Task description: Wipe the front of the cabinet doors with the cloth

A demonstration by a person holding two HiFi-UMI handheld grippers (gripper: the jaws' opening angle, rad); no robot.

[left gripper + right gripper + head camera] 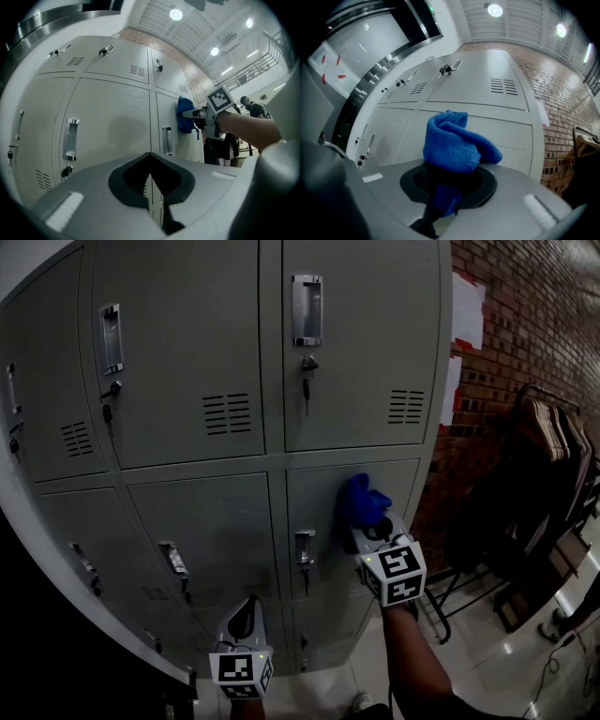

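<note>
Grips the cloth (454, 140) in the right hand-held gripper (446, 185), jaws clamped on its lower folds, the rest bunched into a blue wad beyond the tips. Presses the wad against the front of a door (401, 486) of the grey cabinet (187, 352): middle row, rightmost column, upper half of the panel, just right of the handle (305, 549). Reaches there with the right arm (412, 652), raised from the bottom edge of the head view.

Holds the left hand-held gripper (150, 157) lower and further left, before the bottom rows, jaws together with nothing between them, pointed at the doors and clear of them.

On the top-row doors: keys (306, 392) hanging in the locks, and vents (406, 406) toward the lower corners.

Right of the cabinet: a brick wall (525, 324), with pale papers (466, 310) fixed near the cabinet's edge. Further right, by that wall: a dark rack (531, 390) carrying hangers (558, 432), above a glossy floor (487, 662).

In the left gripper view: round lights (176, 14) in the ceiling overhead, the cloth flat against the door beside the long handle, and a person (253, 108) far in the background beyond the right arm.
</note>
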